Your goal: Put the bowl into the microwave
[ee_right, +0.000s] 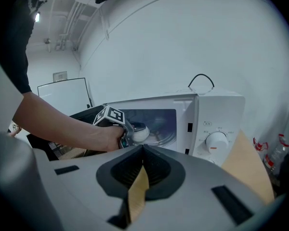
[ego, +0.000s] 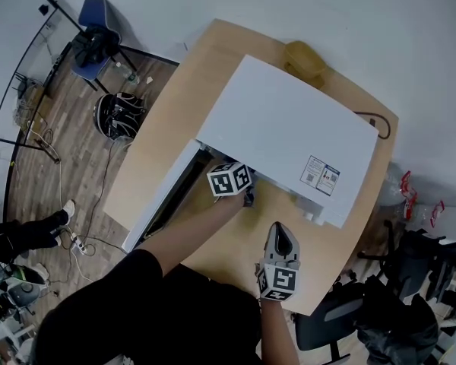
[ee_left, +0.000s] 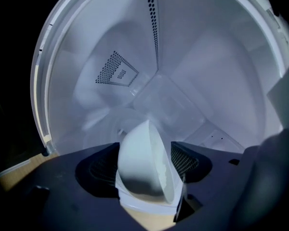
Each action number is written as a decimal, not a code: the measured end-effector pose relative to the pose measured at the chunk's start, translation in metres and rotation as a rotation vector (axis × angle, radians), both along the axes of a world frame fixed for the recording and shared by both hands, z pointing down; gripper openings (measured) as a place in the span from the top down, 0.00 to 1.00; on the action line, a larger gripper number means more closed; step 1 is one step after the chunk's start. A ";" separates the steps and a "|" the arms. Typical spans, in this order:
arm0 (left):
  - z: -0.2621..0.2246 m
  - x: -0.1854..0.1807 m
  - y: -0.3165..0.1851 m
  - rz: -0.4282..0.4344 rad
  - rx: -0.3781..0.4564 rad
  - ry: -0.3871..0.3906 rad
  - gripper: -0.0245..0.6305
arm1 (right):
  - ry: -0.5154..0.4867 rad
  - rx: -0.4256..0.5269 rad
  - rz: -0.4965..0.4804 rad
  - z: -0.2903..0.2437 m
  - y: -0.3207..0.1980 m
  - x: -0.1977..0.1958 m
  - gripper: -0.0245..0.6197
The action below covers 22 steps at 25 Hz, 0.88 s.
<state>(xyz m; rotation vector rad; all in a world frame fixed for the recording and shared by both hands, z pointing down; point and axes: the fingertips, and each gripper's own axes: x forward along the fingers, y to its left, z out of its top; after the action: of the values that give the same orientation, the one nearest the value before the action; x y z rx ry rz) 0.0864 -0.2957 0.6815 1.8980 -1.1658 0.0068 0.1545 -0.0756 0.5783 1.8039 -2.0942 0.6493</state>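
**While the door stands open, the bowl is at the microwave's mouth**

As we look down from above, we see the white microwave (ego: 289,124) on a pale wooden table (ego: 205,59), its door (ego: 161,200) swung out toward our left. The left tongs (ego: 247,197) reach in under the front edge of its top. Looking along them, we find their jaws wide apart and closed on the white bowl (ee_left: 144,165), which fills the gap between the pads. The bowl is tipped on its side, its bottom toward the left jaw and its rim toward the right one. Behind it the white chamber opens, with patches of small holes in its walls, so the bowl is just inside the opening, in the grip of the tongs. The right tongs (ego: 280,233) hang over the table in front of the microwave, not touching it and pointing at its front. Their jaws meet at the tips and nothing is between them. From there we see the dial (ee_right: 216,141) right of the opening and a black cable (ee_right: 201,81) looping above the top
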 end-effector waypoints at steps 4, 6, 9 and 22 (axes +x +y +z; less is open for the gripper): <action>-0.002 0.000 -0.004 0.006 0.030 0.028 0.47 | -0.014 0.000 0.013 0.000 0.000 0.004 0.87; -0.001 0.000 -0.005 0.022 0.048 -0.001 0.46 | -0.017 -0.004 0.016 0.002 0.001 0.007 0.87; 0.001 -0.001 -0.005 0.034 0.073 -0.044 0.46 | -0.018 -0.001 0.013 0.001 0.002 0.008 0.87; 0.001 -0.009 -0.006 0.019 0.129 -0.099 0.44 | -0.038 0.003 0.002 0.001 0.005 0.007 0.87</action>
<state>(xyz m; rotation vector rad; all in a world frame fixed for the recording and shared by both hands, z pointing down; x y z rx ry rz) 0.0774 -0.3016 0.6826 2.0413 -1.2403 0.0368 0.1610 -0.0710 0.5793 1.8091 -2.1190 0.6872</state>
